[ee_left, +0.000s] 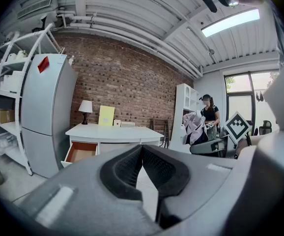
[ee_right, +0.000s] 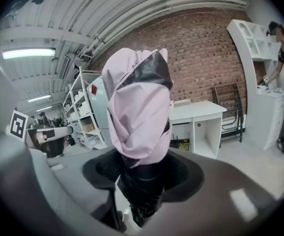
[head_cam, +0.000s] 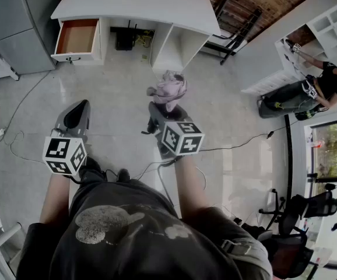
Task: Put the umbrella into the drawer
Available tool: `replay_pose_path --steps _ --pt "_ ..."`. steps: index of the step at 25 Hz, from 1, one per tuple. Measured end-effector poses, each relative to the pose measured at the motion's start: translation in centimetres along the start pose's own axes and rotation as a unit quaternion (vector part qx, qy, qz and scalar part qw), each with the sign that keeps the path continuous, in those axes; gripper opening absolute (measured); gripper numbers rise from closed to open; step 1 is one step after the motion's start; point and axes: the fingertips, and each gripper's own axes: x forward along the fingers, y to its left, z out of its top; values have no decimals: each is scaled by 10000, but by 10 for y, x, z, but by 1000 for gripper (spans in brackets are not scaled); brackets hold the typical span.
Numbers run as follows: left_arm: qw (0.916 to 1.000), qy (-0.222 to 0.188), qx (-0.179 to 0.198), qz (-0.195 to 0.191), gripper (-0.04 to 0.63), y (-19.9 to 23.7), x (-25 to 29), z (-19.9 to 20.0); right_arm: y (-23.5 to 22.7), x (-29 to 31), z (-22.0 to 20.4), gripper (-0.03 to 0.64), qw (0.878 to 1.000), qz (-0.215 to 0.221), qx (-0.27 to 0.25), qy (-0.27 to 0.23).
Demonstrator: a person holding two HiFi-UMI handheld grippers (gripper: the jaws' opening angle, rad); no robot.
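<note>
A folded pink umbrella (head_cam: 169,88) with a black lower part stands up out of my right gripper (head_cam: 160,114), above the floor in front of the desk. In the right gripper view the umbrella (ee_right: 139,112) fills the middle, and the right gripper (ee_right: 142,168) is shut on its black part. The left gripper (head_cam: 77,114) hangs to the left, shut and holding nothing. Its pads (ee_left: 125,168) meet at the tips. The open wooden drawer (head_cam: 77,37) sticks out of the white desk (head_cam: 133,4) at its left end, farther ahead. The same drawer (ee_left: 80,151) also shows in the left gripper view.
A grey fridge (head_cam: 17,22) stands left of the desk. Cables (head_cam: 17,139) trail over the floor. At the right a person (head_cam: 308,92) works at a white shelf unit (head_cam: 326,28). Office chairs (head_cam: 308,206) stand at the lower right. A lamp (ee_left: 85,107) stands on the desk.
</note>
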Motion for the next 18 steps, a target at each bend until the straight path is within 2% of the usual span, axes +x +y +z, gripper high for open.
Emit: replay_pose_path --steps 12,18 --pt "9998 -53 151 -93 9 -21 -2 11 -5 -23 1 224 10000 -37 22 -78" --pt "10000 9 0 3 9 -34 -12 3 -13 -41 1 224 9998 25 37 -196"
